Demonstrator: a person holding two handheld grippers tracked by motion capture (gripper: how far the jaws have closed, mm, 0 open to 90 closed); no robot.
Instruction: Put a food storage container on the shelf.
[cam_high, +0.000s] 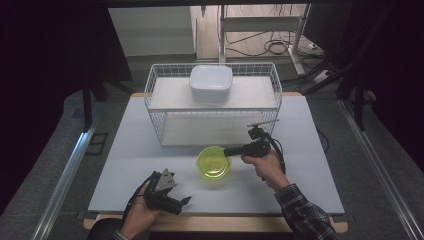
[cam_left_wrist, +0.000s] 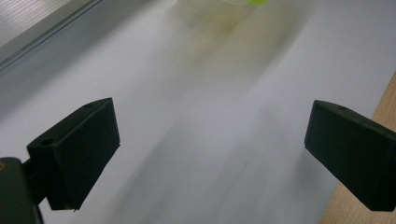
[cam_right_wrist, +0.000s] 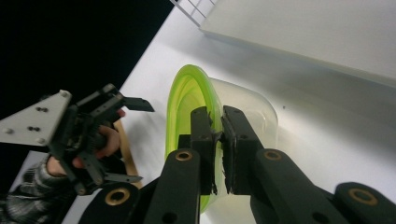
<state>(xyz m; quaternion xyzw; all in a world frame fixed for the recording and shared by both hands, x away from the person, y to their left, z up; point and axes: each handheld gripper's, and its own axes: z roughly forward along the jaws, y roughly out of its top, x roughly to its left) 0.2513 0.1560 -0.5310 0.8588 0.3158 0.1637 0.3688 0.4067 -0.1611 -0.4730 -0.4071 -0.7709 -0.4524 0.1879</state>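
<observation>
At the centre of the high view our right gripper (cam_high: 231, 150) clenches the right rim of the green bowl (cam_high: 213, 162), just below the wire basket (cam_high: 155, 100), while our left gripper (cam_high: 181, 202), released, waits lower left.

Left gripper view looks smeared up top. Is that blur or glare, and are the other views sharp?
Left gripper view: the green bowl is blurred and washed out; the fingers stay sharp. Right gripper view: crisp on the bowl rim. High view: dim at the edges, table evenly lit.
</observation>
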